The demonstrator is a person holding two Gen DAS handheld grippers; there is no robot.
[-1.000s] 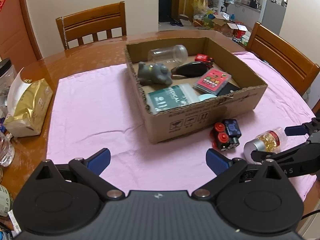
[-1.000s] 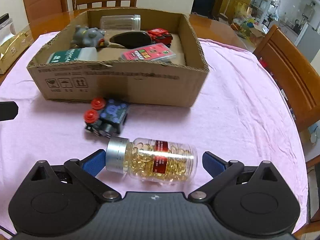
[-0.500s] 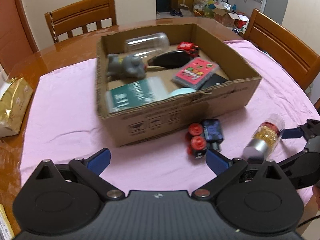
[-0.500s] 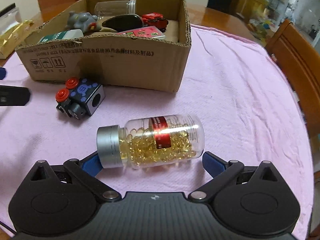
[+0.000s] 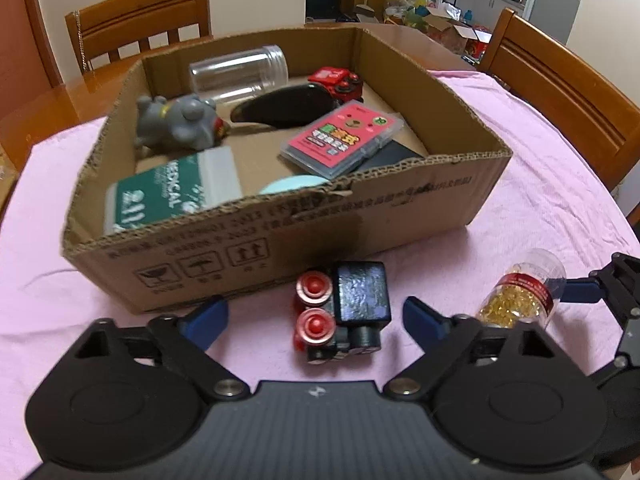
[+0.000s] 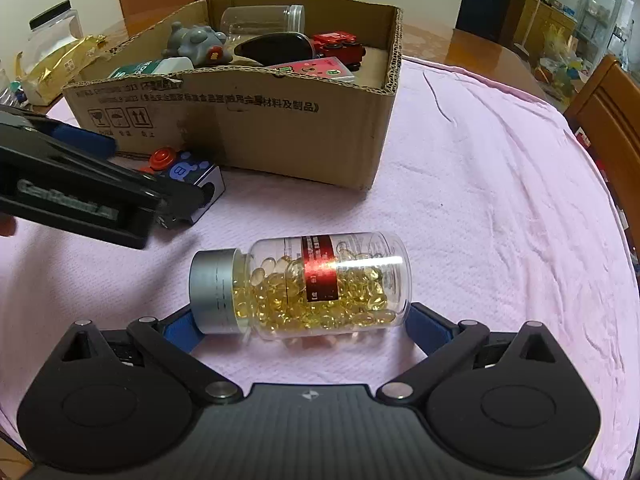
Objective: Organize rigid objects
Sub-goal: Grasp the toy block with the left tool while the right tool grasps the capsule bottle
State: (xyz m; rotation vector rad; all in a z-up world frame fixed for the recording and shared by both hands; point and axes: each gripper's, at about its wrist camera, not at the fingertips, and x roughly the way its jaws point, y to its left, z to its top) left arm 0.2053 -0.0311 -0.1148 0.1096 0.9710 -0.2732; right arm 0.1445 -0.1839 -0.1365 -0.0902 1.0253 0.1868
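Closing, not yet touching, the left gripper (image 5: 316,316) straddles the black red-wheeled toy block (image 5: 342,314); the right gripper (image 6: 300,320) pinches the clear capsule bottle (image 6: 304,290) endwise.

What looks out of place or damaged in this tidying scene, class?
The toy train and capsule bottle lie on the pink cloth, outside the cardboard box. The box's near rim is torn and ragged.
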